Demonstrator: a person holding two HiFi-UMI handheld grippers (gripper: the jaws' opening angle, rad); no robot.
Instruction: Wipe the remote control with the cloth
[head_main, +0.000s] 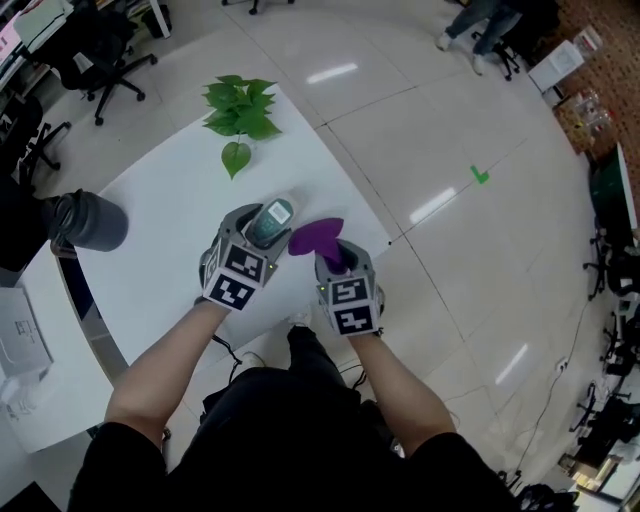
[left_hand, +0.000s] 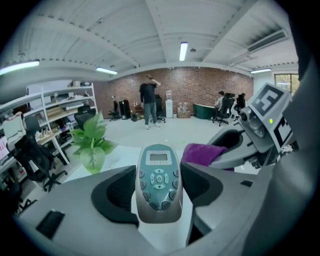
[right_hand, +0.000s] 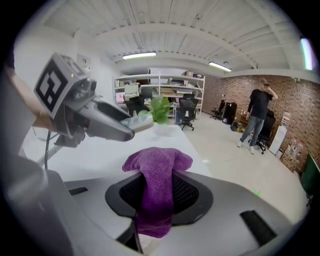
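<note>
Forearms reach out over the white table (head_main: 165, 215), a tool in each hand. Left gripper (left_hand: 159, 192) pinches the remote control (left_hand: 159, 180) by its sides, buttons up. Right gripper (right_hand: 159, 197) is clamped on the purple cloth (right_hand: 158, 172), whose loose fold bulges past the tips, just beside the remote and seemingly not touching it. A clean wipe likely calls for holding the remote steady and drawing that fold along its face. Well clear stand a leafy plant (head_main: 238, 115) and a dark flask (head_main: 95, 222); nothing blocks the way.

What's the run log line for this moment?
left gripper: shut on remote control | right gripper: shut on cloth | cloth beside remote control
</note>
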